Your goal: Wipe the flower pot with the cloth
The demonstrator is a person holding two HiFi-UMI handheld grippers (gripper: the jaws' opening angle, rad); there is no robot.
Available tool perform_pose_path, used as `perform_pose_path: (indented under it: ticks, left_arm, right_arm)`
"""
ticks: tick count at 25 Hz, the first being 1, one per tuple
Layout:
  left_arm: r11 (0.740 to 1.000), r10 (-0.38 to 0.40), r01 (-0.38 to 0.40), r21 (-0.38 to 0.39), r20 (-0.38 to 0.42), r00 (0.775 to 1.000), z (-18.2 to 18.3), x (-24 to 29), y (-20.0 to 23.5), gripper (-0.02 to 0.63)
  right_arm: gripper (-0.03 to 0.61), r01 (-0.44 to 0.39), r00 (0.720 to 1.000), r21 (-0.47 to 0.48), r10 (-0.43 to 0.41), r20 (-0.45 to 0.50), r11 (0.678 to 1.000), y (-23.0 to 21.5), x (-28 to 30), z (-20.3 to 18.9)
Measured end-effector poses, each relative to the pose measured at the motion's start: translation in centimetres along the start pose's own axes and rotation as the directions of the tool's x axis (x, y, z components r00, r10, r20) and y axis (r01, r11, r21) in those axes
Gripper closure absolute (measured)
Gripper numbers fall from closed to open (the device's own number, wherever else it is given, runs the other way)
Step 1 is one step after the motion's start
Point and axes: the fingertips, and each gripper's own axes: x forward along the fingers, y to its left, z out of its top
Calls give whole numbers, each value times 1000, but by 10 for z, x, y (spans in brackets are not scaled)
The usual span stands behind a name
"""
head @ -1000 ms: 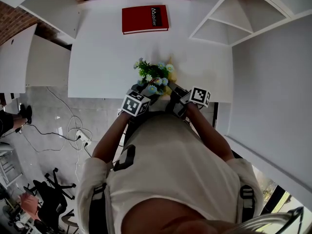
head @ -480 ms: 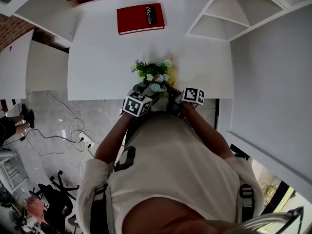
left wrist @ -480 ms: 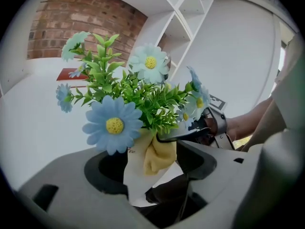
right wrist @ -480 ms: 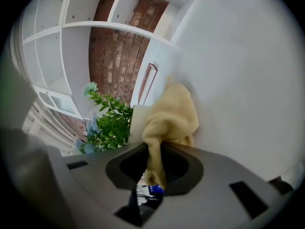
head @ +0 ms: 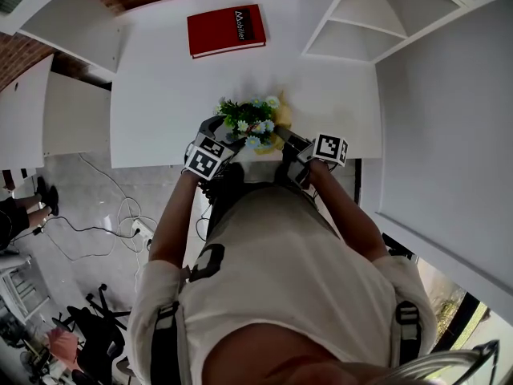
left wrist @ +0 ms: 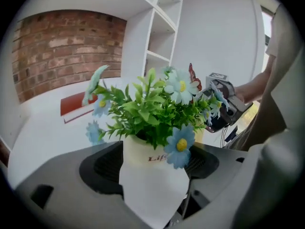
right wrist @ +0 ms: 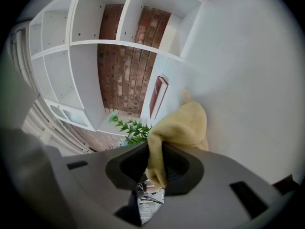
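**Pot between open left gripper, cloth in the right**

The white ceramic flower pot (left wrist: 147,175) with green leaves and blue flowers (head: 250,119) stands at the near edge of the white worktop (head: 160,79). The left gripper (left wrist: 155,166) has just been opening; its jaws stand wide, with the pot between them. The right gripper (right wrist: 155,161), just right of the pot, is clenched on the soft yellow cloth (right wrist: 183,123). A red book (head: 226,30) lies far behind.

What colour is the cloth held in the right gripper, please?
Pale yellow; the cloth shows best in the right gripper view.
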Motion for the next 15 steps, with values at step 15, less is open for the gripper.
perform_pose_path:
  ticks: [15]
  left_arm:
    - [984,156,-148,-95,78,985,0,12,-4,256]
  right_arm:
    - [503,116,985,-75,-124,-124,990,-36,26,-40]
